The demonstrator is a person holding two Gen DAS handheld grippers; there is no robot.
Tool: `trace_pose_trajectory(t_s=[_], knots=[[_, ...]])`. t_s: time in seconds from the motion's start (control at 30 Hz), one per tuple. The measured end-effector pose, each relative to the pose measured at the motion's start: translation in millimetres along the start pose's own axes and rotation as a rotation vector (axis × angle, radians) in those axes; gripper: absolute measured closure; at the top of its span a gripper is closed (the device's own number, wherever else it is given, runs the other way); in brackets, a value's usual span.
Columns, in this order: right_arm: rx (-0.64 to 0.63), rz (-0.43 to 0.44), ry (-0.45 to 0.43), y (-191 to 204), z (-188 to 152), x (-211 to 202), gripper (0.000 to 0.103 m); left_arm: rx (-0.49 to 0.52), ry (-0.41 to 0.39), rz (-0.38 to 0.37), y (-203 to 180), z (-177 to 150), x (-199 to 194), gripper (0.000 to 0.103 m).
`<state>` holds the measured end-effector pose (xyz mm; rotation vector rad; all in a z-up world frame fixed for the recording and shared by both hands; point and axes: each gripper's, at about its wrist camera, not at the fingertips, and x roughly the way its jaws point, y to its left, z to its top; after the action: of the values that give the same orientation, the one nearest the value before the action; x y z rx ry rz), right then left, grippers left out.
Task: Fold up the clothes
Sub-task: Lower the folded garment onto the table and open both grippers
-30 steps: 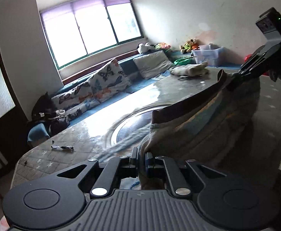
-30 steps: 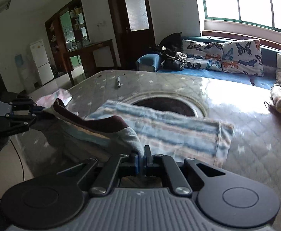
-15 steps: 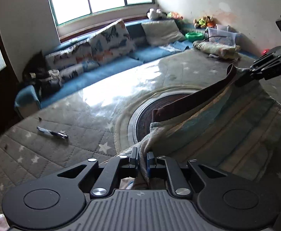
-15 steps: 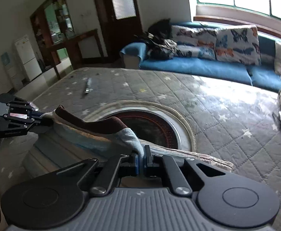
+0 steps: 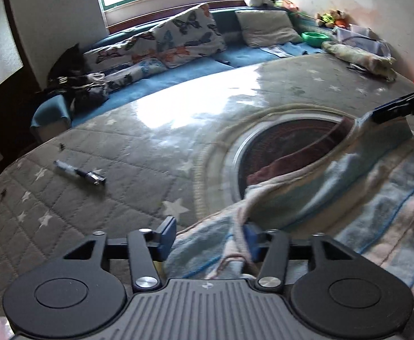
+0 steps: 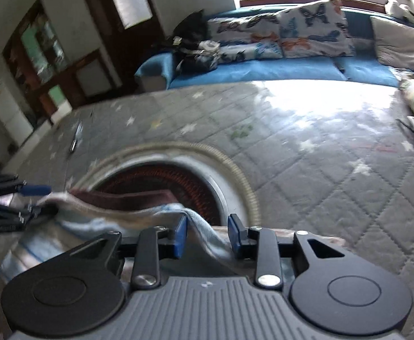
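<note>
A striped pale-blue, white and pink garment with a dark maroon band (image 5: 348, 187) lies folded over on the quilted grey table cover (image 5: 121, 198). My left gripper (image 5: 209, 238) is open, its blue pads apart, with the garment's near corner lying loose between them. My right gripper (image 6: 208, 235) is open too, and the other corner (image 6: 195, 221) drapes between its pads. The right gripper also shows at the right edge of the left wrist view (image 5: 399, 106), and the left gripper at the left edge of the right wrist view (image 6: 14, 201).
A round dark red inset (image 5: 289, 144) sits in the table under the garment's far edge. A pen (image 5: 79, 172) lies on the table to the left. A rolled cloth (image 5: 357, 56) lies at the far right. A blue sofa with butterfly cushions (image 5: 178, 36) stands behind.
Both grippers carried the held edge forward and down onto the table, folding the garment over. Both then opened and let go of the corners.
</note>
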<state>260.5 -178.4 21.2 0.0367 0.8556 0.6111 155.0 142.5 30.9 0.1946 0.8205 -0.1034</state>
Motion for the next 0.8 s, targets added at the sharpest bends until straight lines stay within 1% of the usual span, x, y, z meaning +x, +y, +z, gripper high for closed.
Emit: trace_pose_trajectory(t_s=[0.03, 0.1, 0.13, 0.17, 0.23, 0.3, 0.33, 0.37, 0.4, 0.47, 0.53, 0.57, 0.67, 0.73, 0.8], knots=[[0.004, -0.01, -0.016, -1, 0, -5, 0.072, -0.012, -0.006, 0.005, 2, 0, -3, 0.047], [-0.004, -0.029, -0.051, 1, 3, -15, 0.072, -0.03, -0.034, 0.041, 3, 2, -10, 0.047], [-0.007, -0.034, -0.067, 3, 3, -19, 0.072, -0.04, -0.048, 0.057, 4, 3, -13, 0.044], [-0.008, -0.037, -0.08, 5, 3, -22, 0.072, -0.054, -0.063, 0.061, 5, 4, -17, 0.039], [-0.019, -0.019, -0.081, 13, 0, -25, 0.072, -0.085, -0.082, 0.05, 8, 8, -22, 0.037], [-0.033, 0.008, -0.065, 22, -3, -24, 0.072, -0.1, -0.093, 0.065, 7, 11, -26, 0.039], [-0.037, 0.017, -0.056, 26, -4, -21, 0.072, -0.106, -0.1, 0.05, 5, 11, -29, 0.04], [-0.042, 0.025, -0.046, 30, -6, -18, 0.072, -0.109, -0.107, 0.027, 2, 12, -32, 0.047], [-0.045, 0.025, -0.034, 33, -8, -13, 0.072, -0.109, -0.11, 0.01, -1, 12, -33, 0.051], [-0.046, 0.021, -0.014, 38, -10, -2, 0.072, -0.112, -0.111, -0.039, -10, 12, -34, 0.065], [-0.031, 0.016, 0.001, 40, -12, 10, 0.072, -0.122, -0.101, -0.103, -15, 12, -30, 0.067], [-0.024, 0.008, 0.005, 40, -11, 15, 0.072, -0.12, -0.093, -0.118, -19, 13, -26, 0.067], [-0.005, -0.022, 0.029, 40, -11, 30, 0.073, -0.122, -0.052, -0.124, -25, 13, -7, 0.067], [-0.006, -0.038, 0.027, 39, -12, 35, 0.074, -0.141, -0.017, -0.11, -25, 13, 8, 0.067], [-0.009, -0.053, 0.021, 40, -11, 37, 0.074, -0.168, 0.001, -0.098, -22, 11, 18, 0.067]])
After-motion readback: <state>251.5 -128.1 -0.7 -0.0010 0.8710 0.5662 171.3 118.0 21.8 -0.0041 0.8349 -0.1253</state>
